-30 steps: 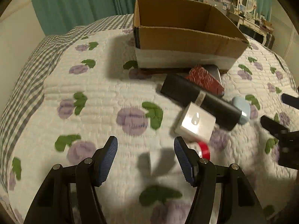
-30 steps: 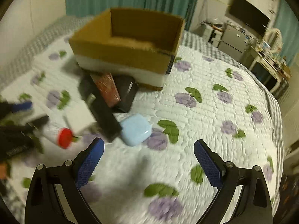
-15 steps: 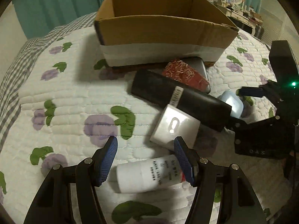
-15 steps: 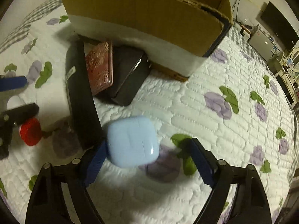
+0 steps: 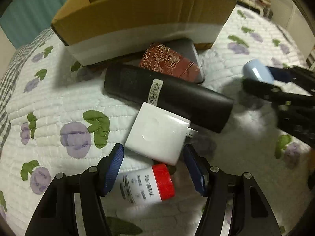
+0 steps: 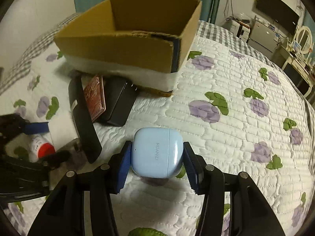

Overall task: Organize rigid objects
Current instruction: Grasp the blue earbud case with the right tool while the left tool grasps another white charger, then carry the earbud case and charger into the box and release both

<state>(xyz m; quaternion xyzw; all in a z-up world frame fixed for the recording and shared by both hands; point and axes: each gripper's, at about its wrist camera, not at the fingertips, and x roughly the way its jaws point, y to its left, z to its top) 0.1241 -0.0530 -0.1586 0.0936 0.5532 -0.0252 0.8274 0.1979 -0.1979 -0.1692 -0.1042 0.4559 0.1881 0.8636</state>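
Observation:
My right gripper [image 6: 156, 161] holds a light blue earbud case [image 6: 156, 151] between its blue pads; the jaws are closing and both pads touch its sides. From the left wrist view that case [image 5: 256, 70] shows at the right, in the right gripper [image 5: 261, 78]. My left gripper [image 5: 153, 169] is open, low over a white bottle with a red cap [image 5: 145, 184] that lies between its fingers, untouched. A white charger [image 5: 157, 137] lies just ahead, against a long black case [image 5: 177, 96]. An open cardboard box [image 5: 137, 19] stands behind.
A red patterned box [image 5: 169, 63] rests on a dark adapter [image 6: 118, 102] against the cardboard box's [image 6: 118, 47] front wall. Everything lies on a white quilted bedspread [image 6: 226, 137] with purple flowers. Furniture and a television stand at the far right.
The right jaws have narrowed from wide apart until they touch the blue case. The left gripper has come down and forward over the bottle and charger, its opening unchanged.

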